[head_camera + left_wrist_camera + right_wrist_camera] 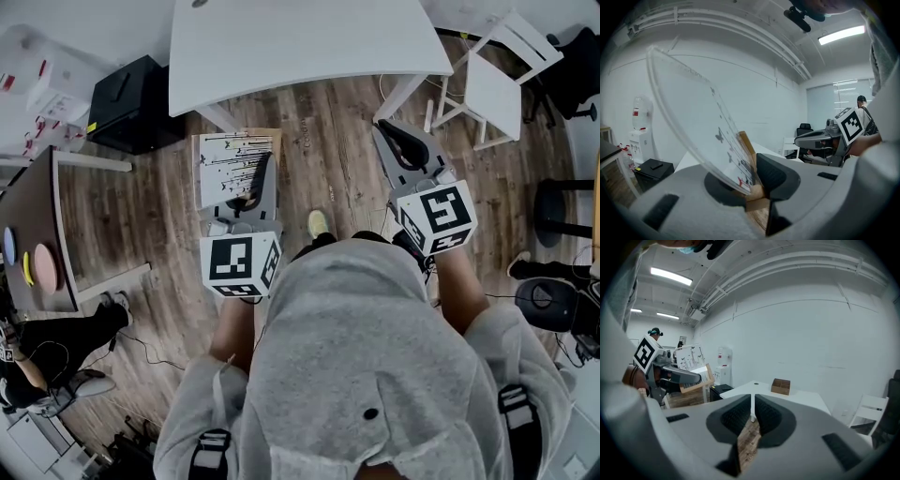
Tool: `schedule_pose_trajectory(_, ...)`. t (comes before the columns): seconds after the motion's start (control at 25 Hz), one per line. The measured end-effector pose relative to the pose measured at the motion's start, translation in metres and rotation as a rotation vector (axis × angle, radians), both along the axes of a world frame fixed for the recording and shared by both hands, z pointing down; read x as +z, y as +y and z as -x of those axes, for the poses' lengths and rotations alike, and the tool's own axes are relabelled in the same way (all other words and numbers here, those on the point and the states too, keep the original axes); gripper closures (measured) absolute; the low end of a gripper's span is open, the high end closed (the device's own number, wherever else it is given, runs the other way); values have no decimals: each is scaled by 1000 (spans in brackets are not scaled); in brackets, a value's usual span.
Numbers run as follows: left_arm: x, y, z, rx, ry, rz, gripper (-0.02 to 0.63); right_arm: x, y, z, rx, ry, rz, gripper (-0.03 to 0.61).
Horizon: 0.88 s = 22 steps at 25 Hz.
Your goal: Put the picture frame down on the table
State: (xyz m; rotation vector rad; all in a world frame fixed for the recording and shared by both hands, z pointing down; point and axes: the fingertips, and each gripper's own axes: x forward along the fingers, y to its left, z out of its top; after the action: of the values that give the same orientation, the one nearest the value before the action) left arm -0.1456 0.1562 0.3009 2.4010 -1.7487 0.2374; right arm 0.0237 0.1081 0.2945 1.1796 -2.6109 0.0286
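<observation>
Clamping the picture frame [225, 159], print illegible, is the left gripper [251, 192]; the right gripper [753, 411] is closed, empty.

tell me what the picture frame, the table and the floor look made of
Picture frame: light unpainted wood along the edge, with a see-through, glossy pane, either glass or acrylic.
Table: smooth matte white top, probably laminate.
Floor: brown planks with visible grain, either wood or wood-look laminate.
</observation>
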Motion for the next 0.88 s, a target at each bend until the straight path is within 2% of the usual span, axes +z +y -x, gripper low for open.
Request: schedule_pose_trajectory(0.88, 2, -29, 27, 0, 17, -16, 526, 4, -28, 23, 5, 33, -12, 535)
